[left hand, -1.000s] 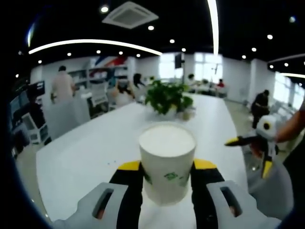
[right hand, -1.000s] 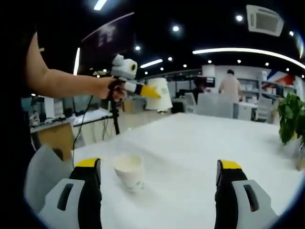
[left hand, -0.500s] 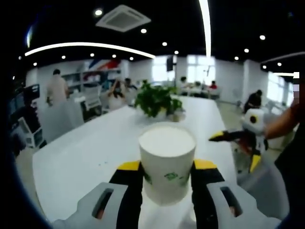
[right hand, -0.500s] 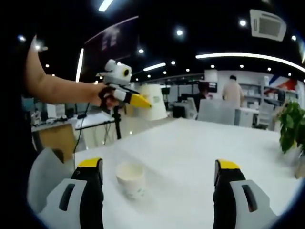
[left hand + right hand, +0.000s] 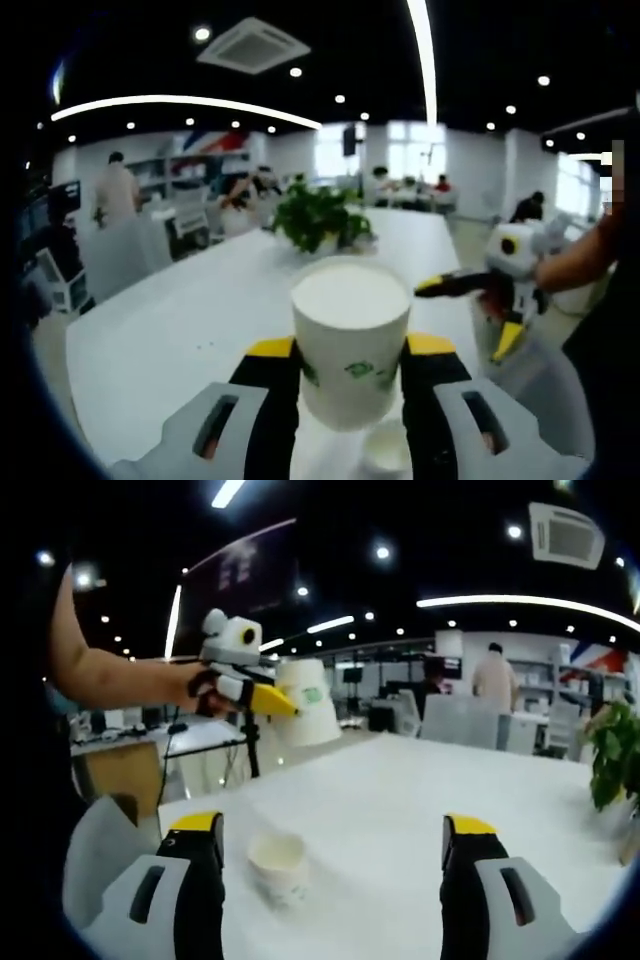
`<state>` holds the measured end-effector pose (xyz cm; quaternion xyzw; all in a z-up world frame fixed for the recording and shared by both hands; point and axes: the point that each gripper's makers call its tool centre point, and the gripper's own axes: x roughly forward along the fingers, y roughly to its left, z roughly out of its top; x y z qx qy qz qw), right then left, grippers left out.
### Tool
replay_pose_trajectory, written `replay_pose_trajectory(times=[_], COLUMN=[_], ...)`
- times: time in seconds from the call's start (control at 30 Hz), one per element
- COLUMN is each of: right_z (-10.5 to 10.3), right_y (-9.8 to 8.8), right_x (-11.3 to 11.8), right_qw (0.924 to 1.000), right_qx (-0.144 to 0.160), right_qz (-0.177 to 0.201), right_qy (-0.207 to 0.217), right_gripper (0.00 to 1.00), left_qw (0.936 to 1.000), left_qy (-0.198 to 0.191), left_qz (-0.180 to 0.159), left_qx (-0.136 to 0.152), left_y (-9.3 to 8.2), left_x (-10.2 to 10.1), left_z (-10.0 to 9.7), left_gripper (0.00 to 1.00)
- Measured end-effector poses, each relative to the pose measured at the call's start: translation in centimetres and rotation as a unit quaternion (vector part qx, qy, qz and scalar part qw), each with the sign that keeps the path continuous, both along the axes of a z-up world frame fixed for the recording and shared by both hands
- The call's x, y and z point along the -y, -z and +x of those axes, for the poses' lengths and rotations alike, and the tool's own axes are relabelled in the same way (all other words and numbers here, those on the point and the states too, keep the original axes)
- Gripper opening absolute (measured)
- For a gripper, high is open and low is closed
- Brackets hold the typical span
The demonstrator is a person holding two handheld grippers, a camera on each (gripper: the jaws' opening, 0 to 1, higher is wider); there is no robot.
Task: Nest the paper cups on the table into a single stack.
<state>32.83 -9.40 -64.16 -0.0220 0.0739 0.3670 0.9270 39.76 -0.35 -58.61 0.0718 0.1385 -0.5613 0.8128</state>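
We've swung the left gripper (image 5: 345, 375) across, jaws clamped on the raised paper cup (image 5: 350, 335), and the second cup (image 5: 278, 865) now peeks in just beneath it on the worktop (image 5: 400, 810). Nesting looks close. Our right gripper (image 5: 330, 900) waits with jaws apart, empty. A potted plant (image 5: 318, 215) sits well apart; nothing blocks the drop.

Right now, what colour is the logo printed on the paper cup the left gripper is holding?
Green, on the white paper cup held by the left gripper; clearest in the left gripper view.
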Motion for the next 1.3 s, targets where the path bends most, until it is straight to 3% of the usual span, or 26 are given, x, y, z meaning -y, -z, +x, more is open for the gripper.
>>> replay_pose_trajectory(times=[0.33,0.43,0.67,0.77,0.93,1.1,1.3], right_z=[0.0,0.1,-0.5,-1.1,-1.9,-2.1,-3.2], right_y=[-1.5,-2.2,-3.4,-4.5,-6.0,-6.9,-7.5], right_x=[-0.1,0.0,-1.0,-1.9,-3.2,-4.5,-6.4], right_qw=[0.9998,0.9985,0.9983,0.9953,0.9875,0.9820,0.9691], right_qx=[0.000,-0.017,-0.011,-0.024,-0.047,-0.055,-0.084], right_qz=[0.021,0.050,0.026,0.051,0.085,0.090,0.110], right_qy=[-0.007,-0.014,-0.051,-0.079,-0.124,-0.157,-0.205], right_gripper=[0.83,0.78,0.72,0.67,0.51,0.46,0.42], left_qw=[1.0000,0.9999,0.9989,0.9981,0.9960,0.9930,0.9903], left_qy=[0.004,0.013,0.037,0.047,0.056,0.071,0.078], left_qz=[-0.005,-0.004,-0.021,-0.036,-0.067,-0.092,-0.113], left_qx=[0.000,0.001,0.018,0.020,0.020,0.019,0.023], left_y=[0.2,0.1,-1.2,-1.9,-3.3,-4.1,-4.5], left_x=[0.2,0.4,0.9,1.0,1.0,0.9,0.8], left_z=[-2.1,-2.9,-4.5,-5.1,-6.0,-6.9,-7.4], left_gripper=[0.39,0.39,0.40,0.40,0.40,0.40,0.40])
